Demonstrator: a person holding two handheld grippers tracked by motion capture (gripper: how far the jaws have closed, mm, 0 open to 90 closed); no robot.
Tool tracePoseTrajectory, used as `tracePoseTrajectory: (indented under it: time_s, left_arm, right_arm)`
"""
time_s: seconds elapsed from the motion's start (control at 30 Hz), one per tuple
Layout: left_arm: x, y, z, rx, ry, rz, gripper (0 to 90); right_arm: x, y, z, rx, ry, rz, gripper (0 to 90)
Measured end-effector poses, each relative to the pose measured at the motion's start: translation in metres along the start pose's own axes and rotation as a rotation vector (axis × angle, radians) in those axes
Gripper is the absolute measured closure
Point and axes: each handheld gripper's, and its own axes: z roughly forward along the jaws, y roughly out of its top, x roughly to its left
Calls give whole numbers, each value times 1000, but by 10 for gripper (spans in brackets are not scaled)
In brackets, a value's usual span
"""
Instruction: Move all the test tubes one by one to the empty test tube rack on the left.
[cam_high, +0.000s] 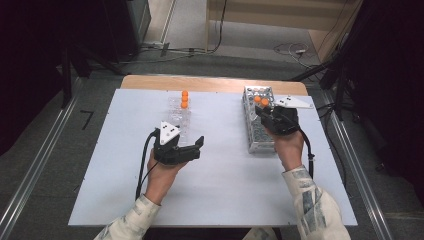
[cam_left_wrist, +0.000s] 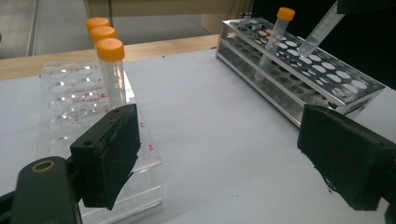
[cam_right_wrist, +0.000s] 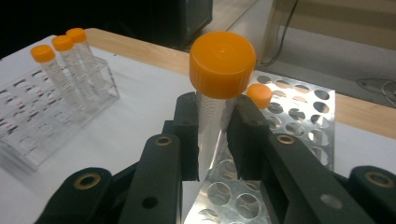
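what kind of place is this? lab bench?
Probably a lab-style test setup: orange-capped tubes in a clear rack, a metal rack, on a white table with cables along the floor.

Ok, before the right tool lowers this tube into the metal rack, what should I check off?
1. Right tool shut on the orange-capped tube: ok.
2. Tube tip over the metal rack: ok.
3. Tip lined up with one free hole: cannot tell.
4. Clear of the tube already seated in that rack: ok, apart.
5. Left tool open, holding nothing, away from the metal rack: ok.
6. Three tubes upright in the clear rack: ok.
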Motion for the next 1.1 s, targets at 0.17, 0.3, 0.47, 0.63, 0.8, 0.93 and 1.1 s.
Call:
tracePoseTrajectory:
  time_s: [0.17,0.3,0.47,0.63,0.8,0.93,1.1]
  left_arm:
    - [-1,0,0,-1,-2,0,134]
    - [0,0,0,-2,0,-1,134]
    - [0,0,-1,-8,0,-3,135]
    - [0,1,-1,-8,1,-3,135]
    - [0,1,-2,-8,1,-3,137]
    - [0,1,-1,-9,0,-2,137]
    - [0,1,-2,-12,-1,-3,138]
  right_arm:
    - [10,-3,1,3,41,-14,725]
    - [21,-4,2,0,73,-34,725]
    - [33,-7,6,13,103,-48,725]
    - [42,-11,10,22,131,-54,724]
    - [50,-13,13,31,153,-68,724]
    - [56,-14,15,36,170,-78,724]
    - [63,-17,16,41,192,-83,724]
